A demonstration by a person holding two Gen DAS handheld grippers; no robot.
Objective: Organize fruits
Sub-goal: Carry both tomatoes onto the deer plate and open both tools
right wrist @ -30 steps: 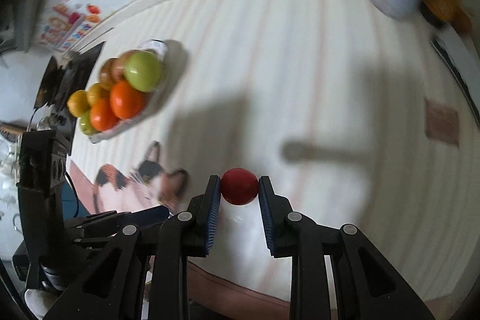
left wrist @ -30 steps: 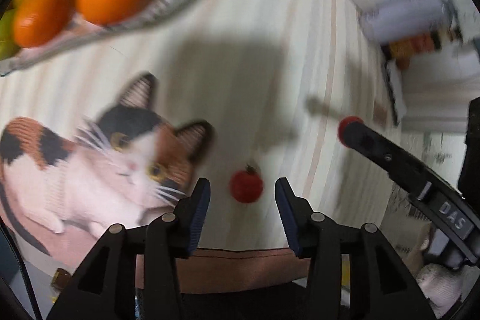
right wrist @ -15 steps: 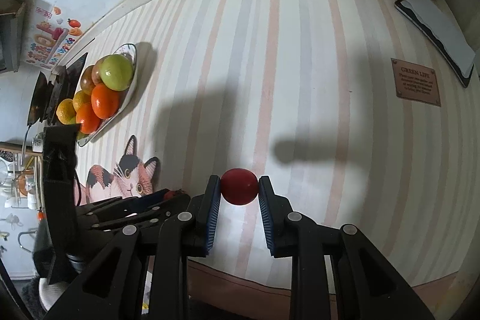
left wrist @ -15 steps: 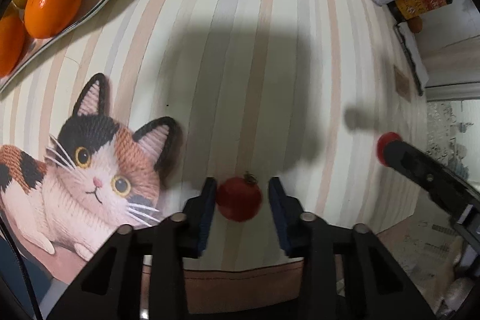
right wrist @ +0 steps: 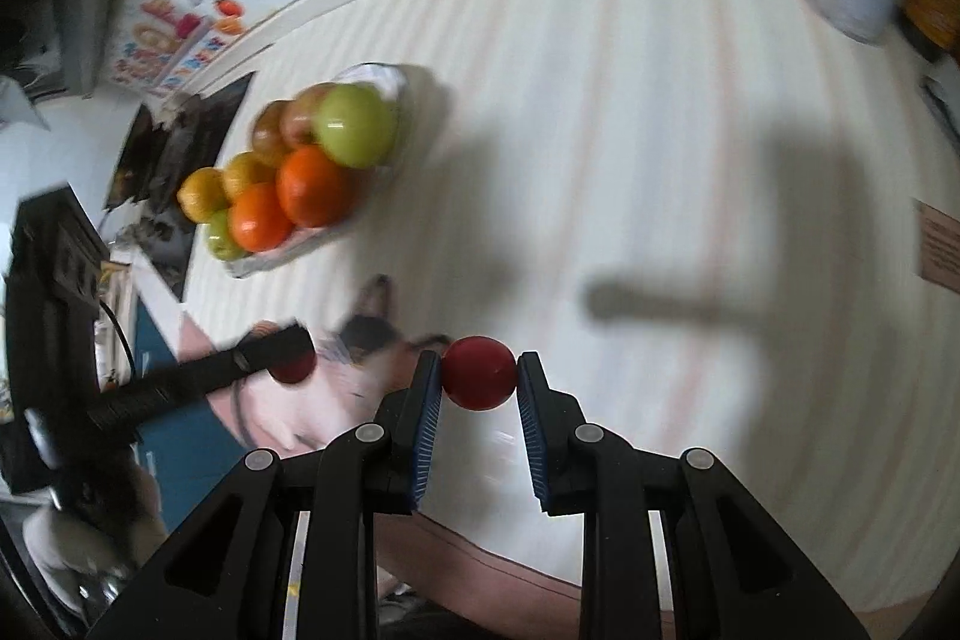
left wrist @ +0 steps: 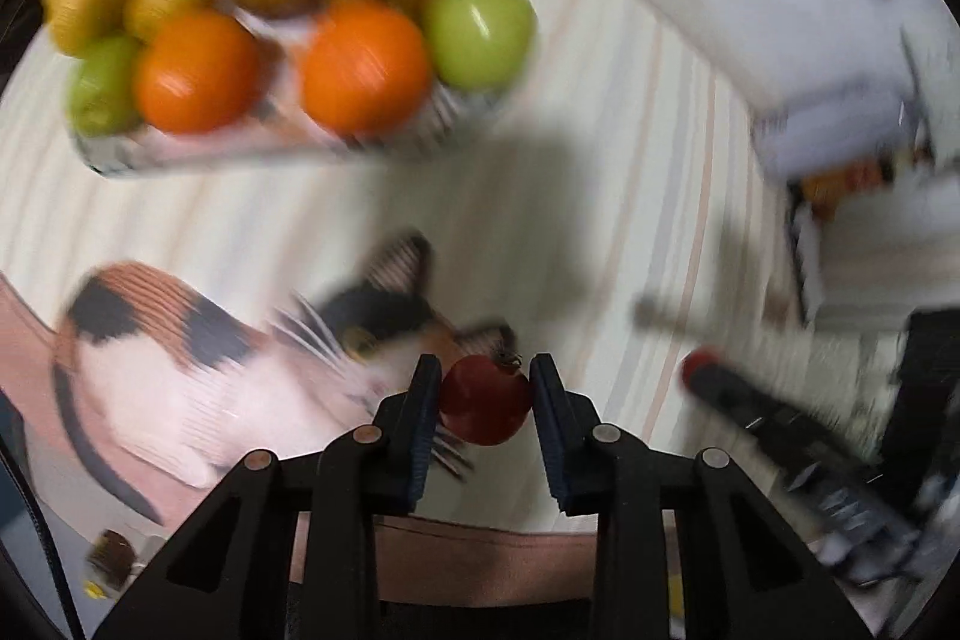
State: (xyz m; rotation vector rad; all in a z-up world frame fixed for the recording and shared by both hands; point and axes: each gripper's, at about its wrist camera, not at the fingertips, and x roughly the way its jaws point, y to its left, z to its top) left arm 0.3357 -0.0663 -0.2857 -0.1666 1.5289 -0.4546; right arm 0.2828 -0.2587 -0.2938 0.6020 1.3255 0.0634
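Note:
My left gripper point(left wrist: 485, 403) is shut on a small red tomato point(left wrist: 486, 400) with a dark stem, lifted above the cat picture on the striped tablecloth. My right gripper point(right wrist: 479, 381) is shut on a second red tomato point(right wrist: 479, 381), also off the cloth. A fruit plate point(left wrist: 288, 148) piled with oranges, green apples, kiwis and yellow fruit lies ahead and to the left of the left gripper; in the right wrist view the fruit plate point(right wrist: 300, 250) sits up and left. The left gripper point(right wrist: 282, 358) with its tomato shows at the left of the right wrist view.
The striped tablecloth point(right wrist: 630, 160) runs to a white wall at the back. A printed cat point(left wrist: 198, 358) marks the cloth's near left. A pale container point(left wrist: 840, 130) and a bottle stand at the far right. A small brown sign point(right wrist: 939, 250) lies at right.
My left gripper has closed on the tomato and lifted it, swinging toward the fruit plate, which now fills more of its view. The right gripper still holds its tomato and has shifted a little.

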